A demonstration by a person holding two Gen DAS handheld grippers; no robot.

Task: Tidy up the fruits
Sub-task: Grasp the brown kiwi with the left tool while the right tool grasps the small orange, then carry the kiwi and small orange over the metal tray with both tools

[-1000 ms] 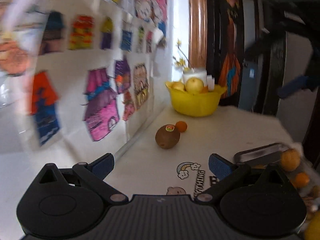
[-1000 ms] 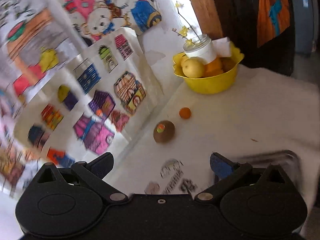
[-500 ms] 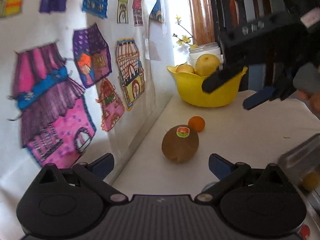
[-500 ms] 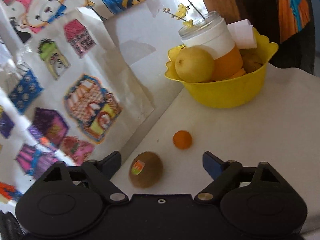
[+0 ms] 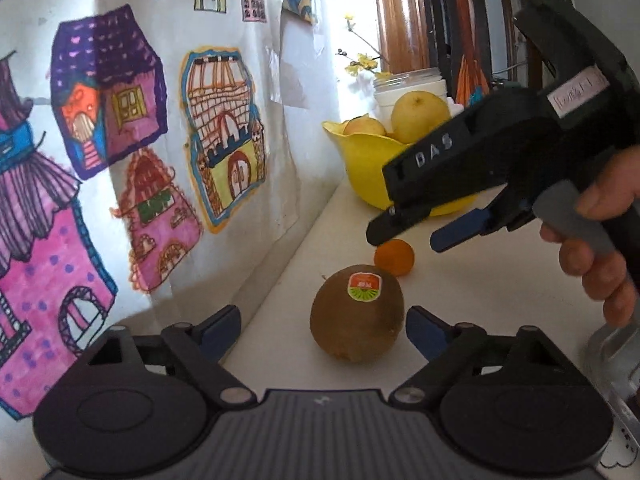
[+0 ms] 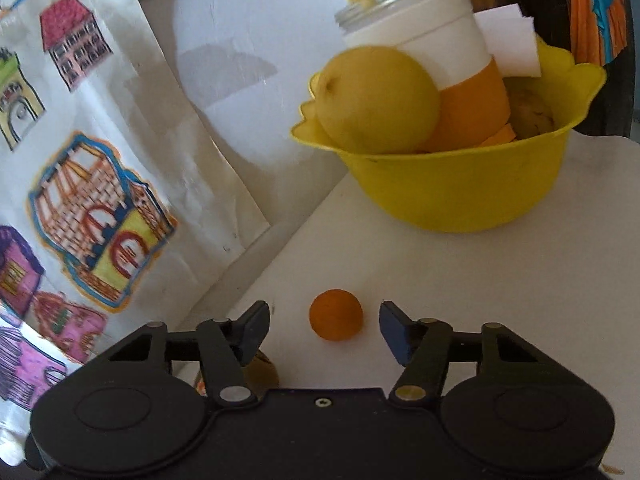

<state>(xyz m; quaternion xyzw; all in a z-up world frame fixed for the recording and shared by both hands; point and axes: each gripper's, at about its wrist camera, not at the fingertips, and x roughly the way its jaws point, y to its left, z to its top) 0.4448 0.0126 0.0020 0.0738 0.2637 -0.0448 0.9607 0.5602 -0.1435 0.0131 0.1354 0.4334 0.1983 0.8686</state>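
A brown kiwi [image 5: 357, 312] with a sticker lies on the white table between the open fingers of my left gripper [image 5: 322, 326]. A small orange [image 5: 394, 257] lies just behind it; in the right wrist view the orange [image 6: 336, 314] sits between the open fingers of my right gripper [image 6: 323, 326]. The right gripper also shows in the left wrist view [image 5: 424, 232], hovering over the orange. A yellow bowl [image 6: 468, 192] further back holds a yellow pear [image 6: 378, 100], other fruit and a white and orange jar [image 6: 436, 52]. The kiwi's edge [image 6: 262, 374] shows under the right gripper's left finger.
A wall with coloured house drawings [image 5: 120, 128] runs close along the left of the table. A metal tray edge [image 5: 612, 344] shows at the right. The person's hand [image 5: 600, 240] holds the right gripper.
Both grippers have moved forward toward the wall-side fruit. The kiwi now lies between the left fingers and the small orange between the right fingers.
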